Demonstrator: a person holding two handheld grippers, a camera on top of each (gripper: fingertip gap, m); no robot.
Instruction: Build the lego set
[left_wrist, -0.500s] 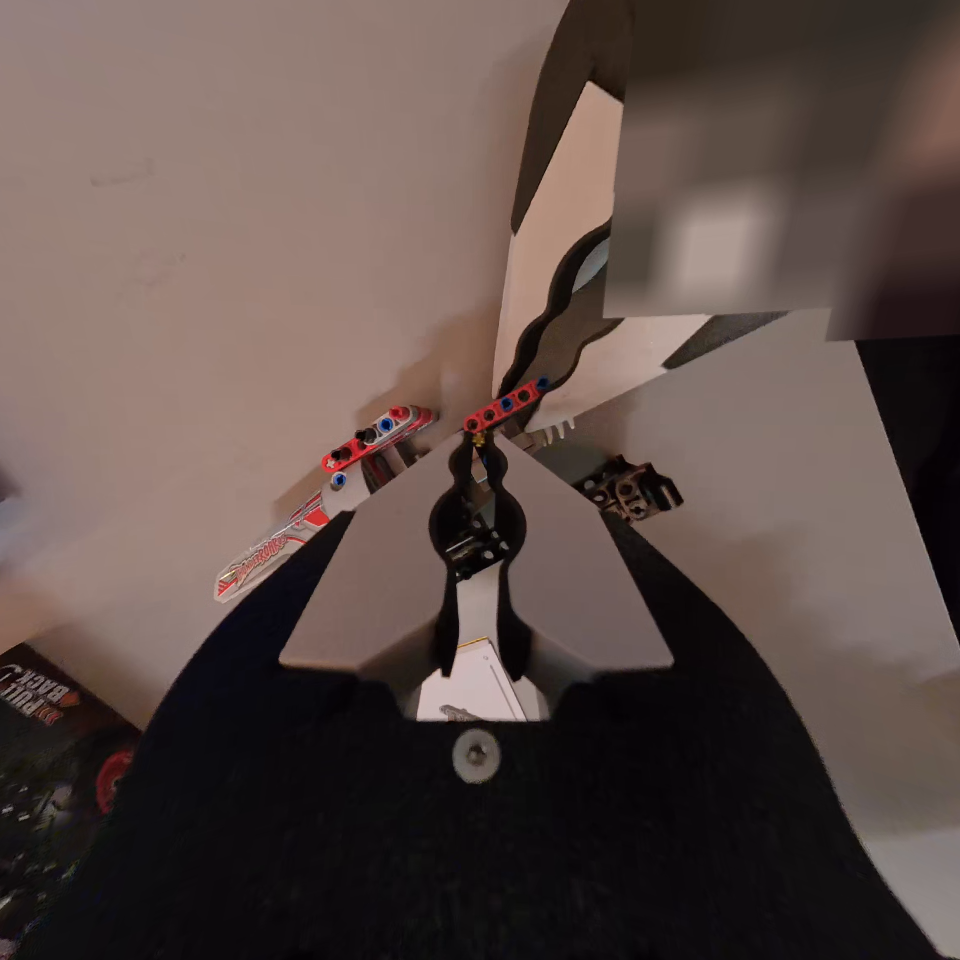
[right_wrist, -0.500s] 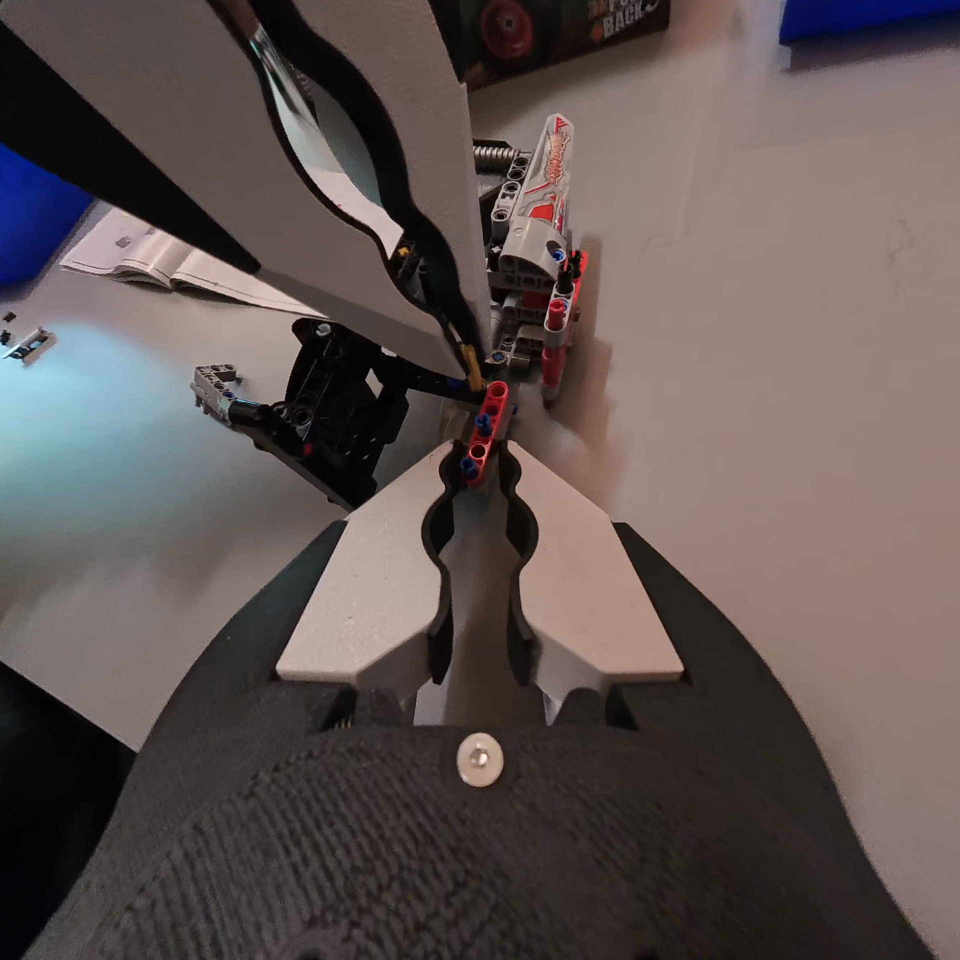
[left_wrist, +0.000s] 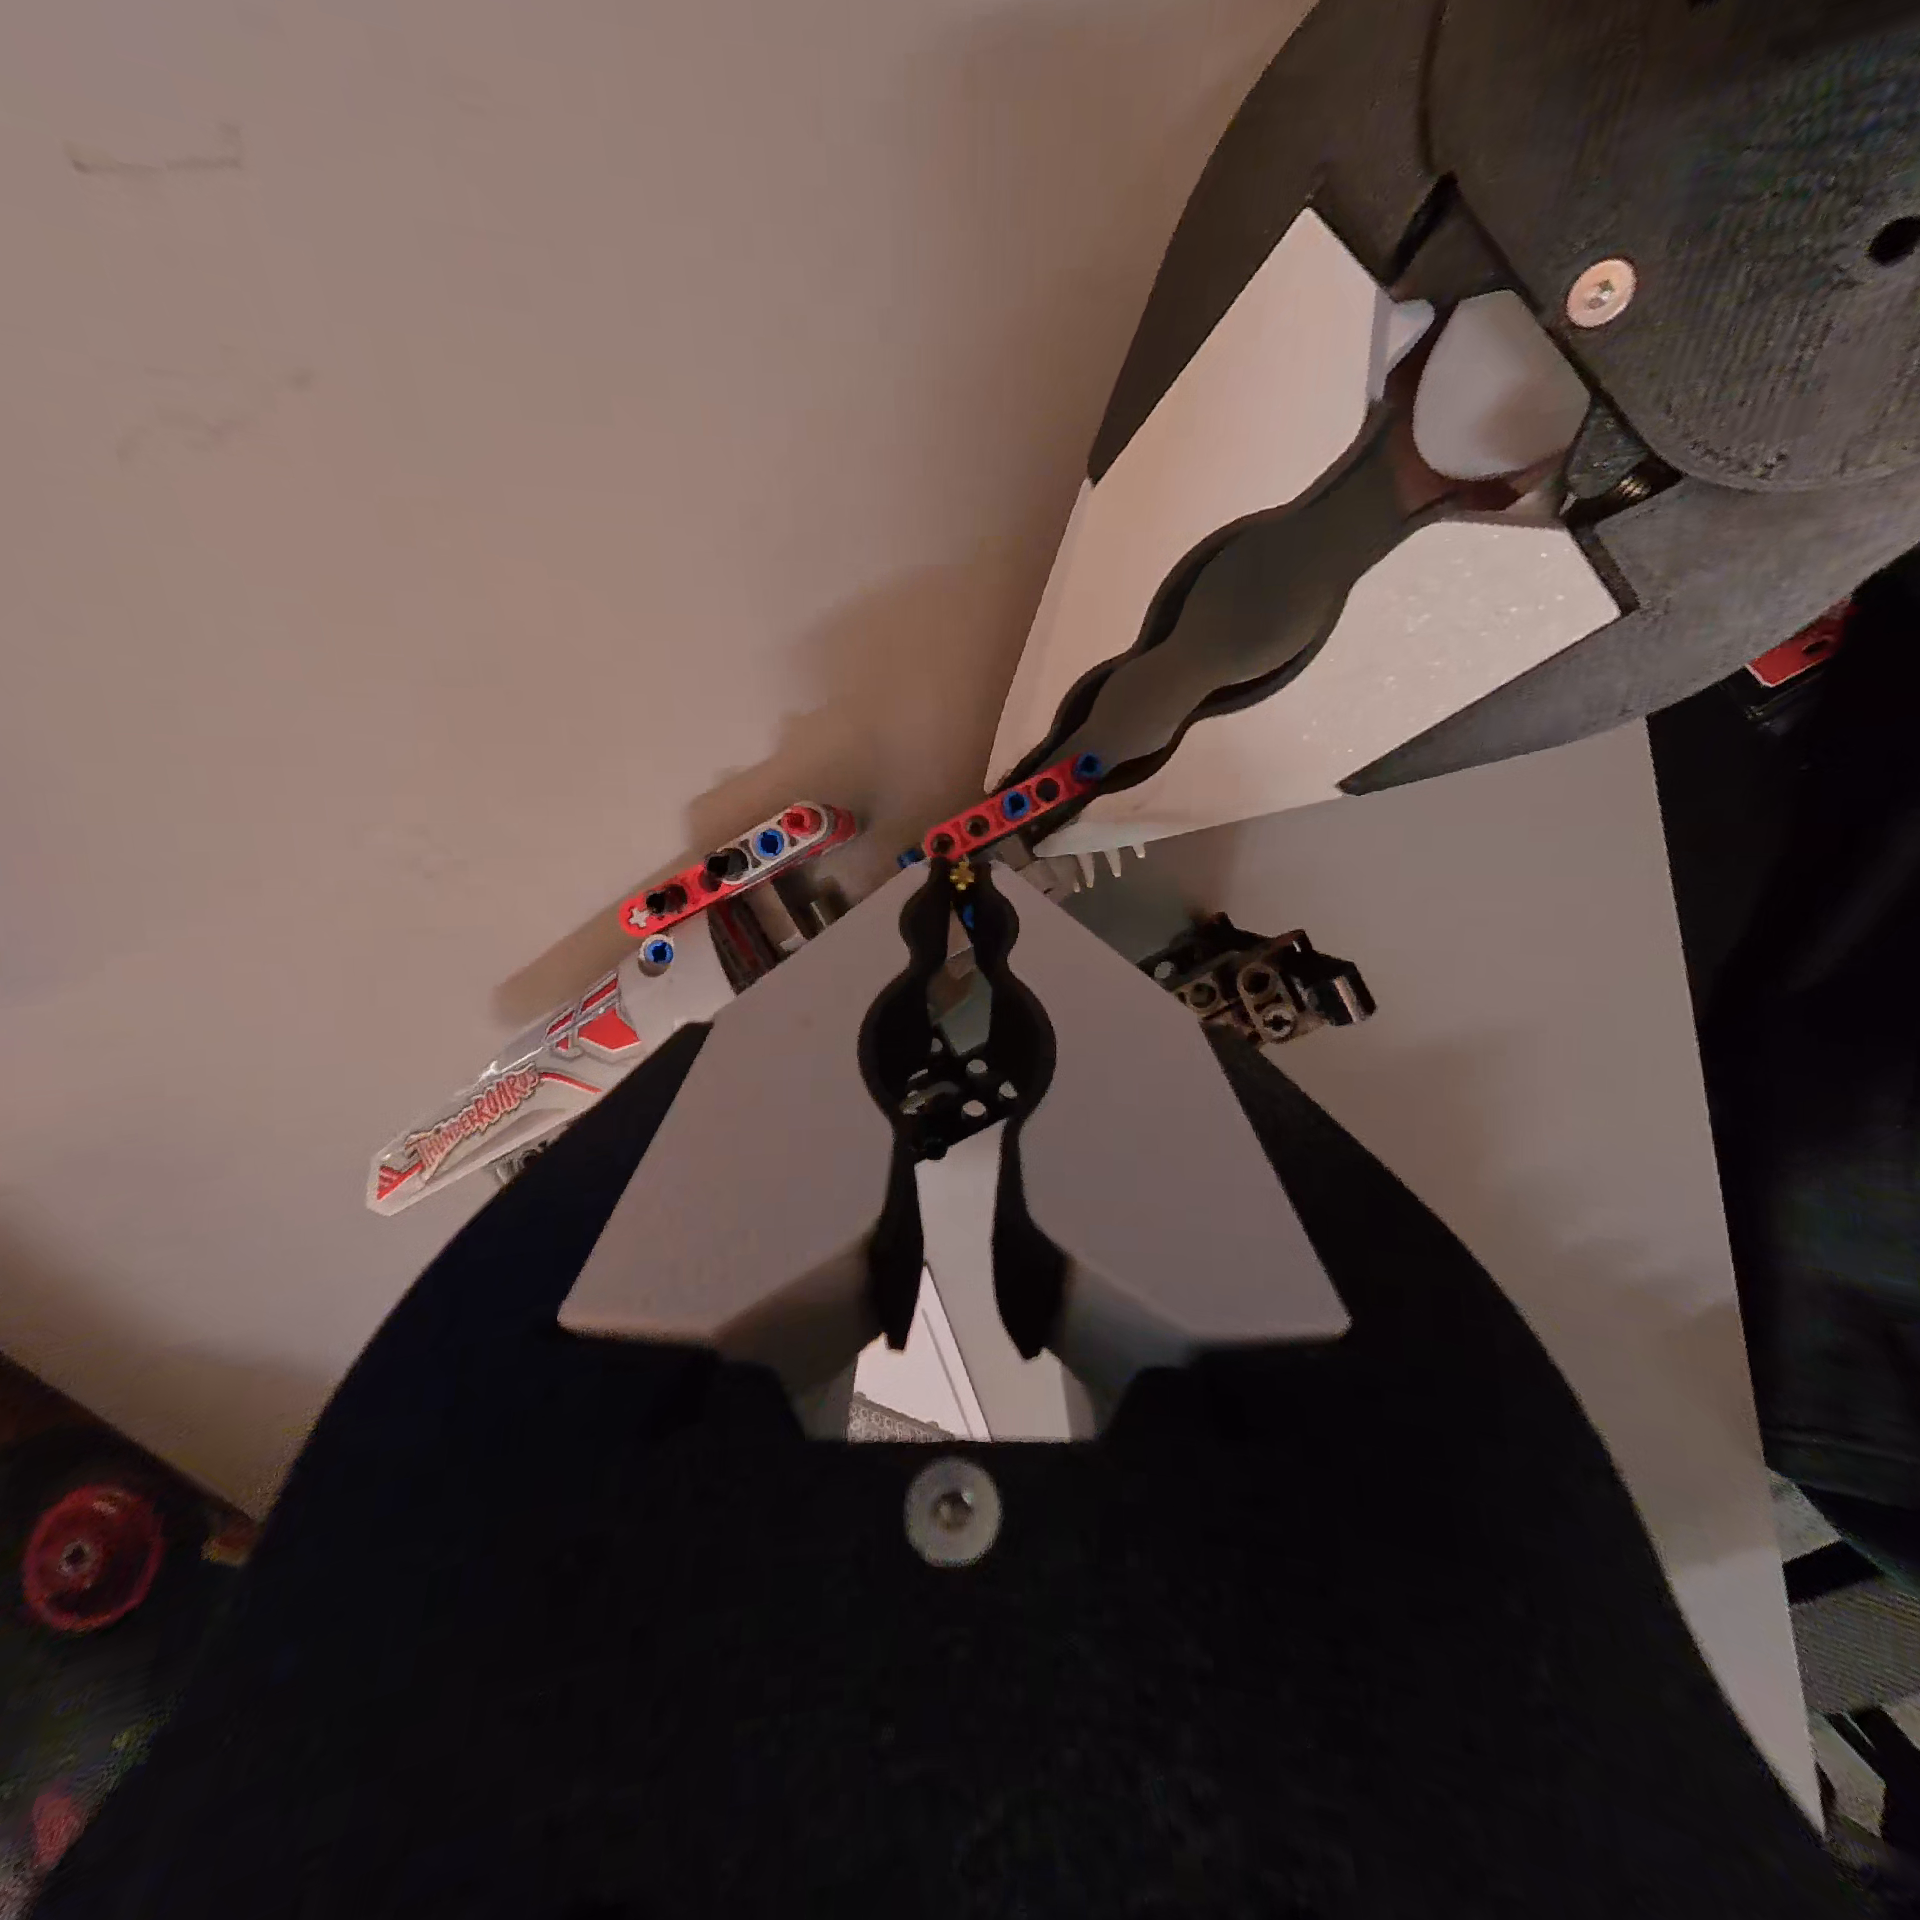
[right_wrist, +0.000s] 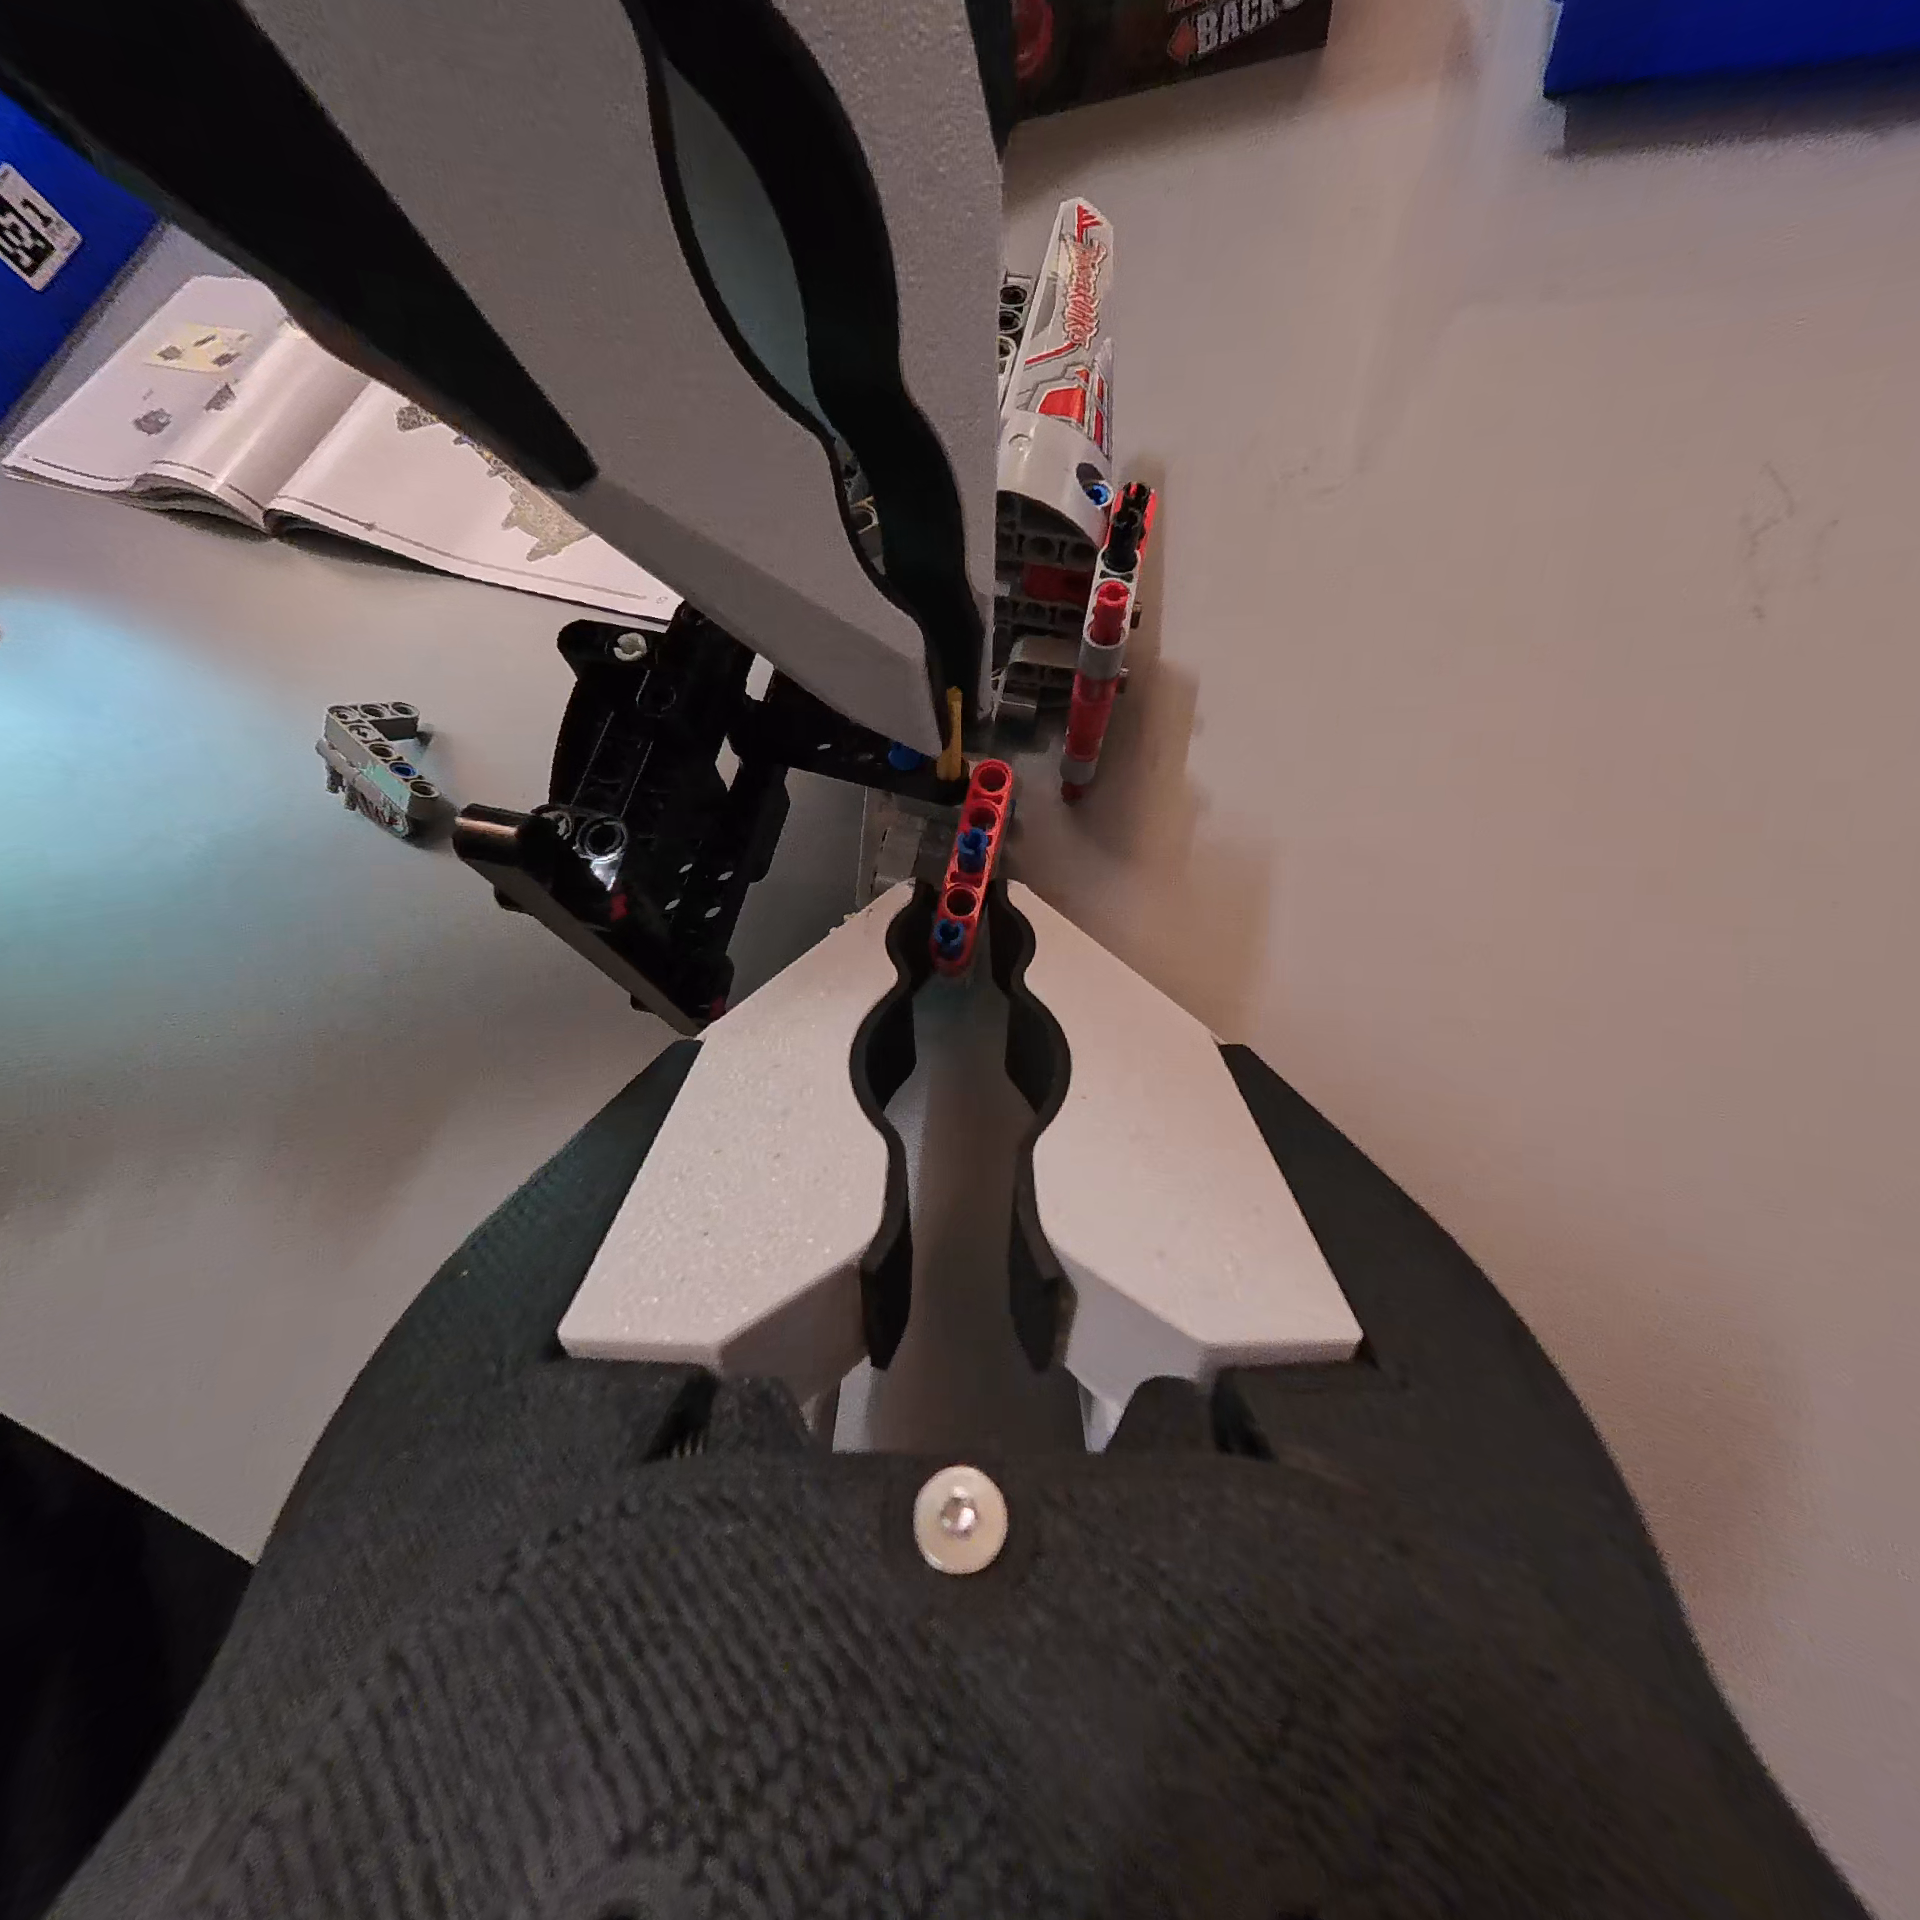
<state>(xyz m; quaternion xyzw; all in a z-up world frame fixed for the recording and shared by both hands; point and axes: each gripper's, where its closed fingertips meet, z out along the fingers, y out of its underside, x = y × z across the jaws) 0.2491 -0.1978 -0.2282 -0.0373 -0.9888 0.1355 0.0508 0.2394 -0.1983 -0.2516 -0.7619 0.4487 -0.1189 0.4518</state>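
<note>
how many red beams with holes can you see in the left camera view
2: one red beam shut in the right gripper at centre, another red beam on the model to its left. Others may be hidden behind the grippers.

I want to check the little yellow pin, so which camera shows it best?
The right wrist view: the yellow pin stands out sideways as a short stick, pinched at the left gripper's tip beside the red beam. The left wrist view shows only its end.
</note>
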